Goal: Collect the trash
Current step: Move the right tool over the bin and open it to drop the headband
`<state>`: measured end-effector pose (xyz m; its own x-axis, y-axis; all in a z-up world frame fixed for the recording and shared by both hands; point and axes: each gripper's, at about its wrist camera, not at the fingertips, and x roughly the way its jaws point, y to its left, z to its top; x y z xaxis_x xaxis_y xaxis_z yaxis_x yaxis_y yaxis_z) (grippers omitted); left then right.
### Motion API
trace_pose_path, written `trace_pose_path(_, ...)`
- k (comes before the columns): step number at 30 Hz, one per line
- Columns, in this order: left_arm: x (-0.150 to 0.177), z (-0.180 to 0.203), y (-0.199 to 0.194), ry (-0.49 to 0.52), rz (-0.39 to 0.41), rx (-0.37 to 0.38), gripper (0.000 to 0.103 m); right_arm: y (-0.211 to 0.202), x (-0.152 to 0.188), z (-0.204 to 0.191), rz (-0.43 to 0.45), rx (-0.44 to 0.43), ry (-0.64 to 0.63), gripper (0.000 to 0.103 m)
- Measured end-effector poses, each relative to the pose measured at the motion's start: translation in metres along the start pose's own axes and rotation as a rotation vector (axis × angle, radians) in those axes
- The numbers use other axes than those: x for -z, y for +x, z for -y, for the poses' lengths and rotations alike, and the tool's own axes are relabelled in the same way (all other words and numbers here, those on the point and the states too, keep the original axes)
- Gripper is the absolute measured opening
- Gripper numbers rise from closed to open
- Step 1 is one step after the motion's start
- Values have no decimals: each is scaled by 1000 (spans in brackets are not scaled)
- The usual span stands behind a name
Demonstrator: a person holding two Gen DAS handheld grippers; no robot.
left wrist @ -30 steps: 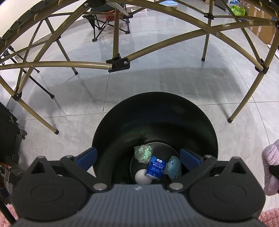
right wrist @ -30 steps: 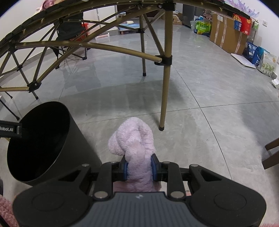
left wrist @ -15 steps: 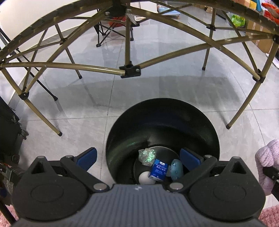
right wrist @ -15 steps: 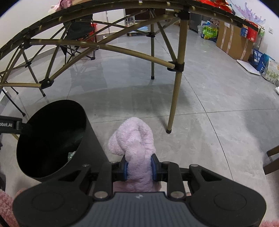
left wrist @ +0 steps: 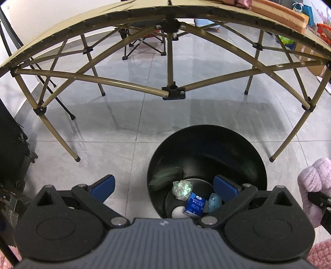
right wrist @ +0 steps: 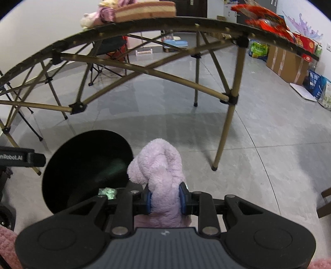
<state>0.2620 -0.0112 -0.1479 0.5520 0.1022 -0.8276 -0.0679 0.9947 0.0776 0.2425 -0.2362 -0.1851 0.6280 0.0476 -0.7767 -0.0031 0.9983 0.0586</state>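
The black trash bin (left wrist: 206, 157) stands on the grey tile floor (left wrist: 124, 128) in front of the folding table (left wrist: 165, 27). At its bottom lie a crumpled greenish wrapper (left wrist: 182, 190), a small blue carton (left wrist: 194, 204), a white ball-like item (left wrist: 178, 212) and a pale blue lump (left wrist: 214, 202).

Change noted: over the last second both cameras have risen and tipped up. The bin has dropped lower and to the right in the left wrist view, and the tabletop with a red snack packet (right wrist: 262, 18) on it now shows in the right wrist view. The contents of the bin have not changed. This reads as a withdrawal from the bin toward the table (a judgement only), probably for the next piece of rubbish.

The left gripper (left wrist: 163, 186) hangs above the near rim with its jaws spread wide and nothing between them. The right gripper (right wrist: 165, 199) sits beside the bin, to its right, jaws pressed onto a fluffy lilac cloth (right wrist: 159, 165) that stands up between the pads and was not dropped in.
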Motion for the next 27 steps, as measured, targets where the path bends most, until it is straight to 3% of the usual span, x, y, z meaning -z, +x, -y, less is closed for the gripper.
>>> trace_pose_path(12,0,-37,-5,-61,13,8,103,-3,-24,-40,24,-43,-39,24)
trace_pose_path(27,7,-91,8,-155,-25,-12,103,23,-40,-103,-5,-101,-123,24)
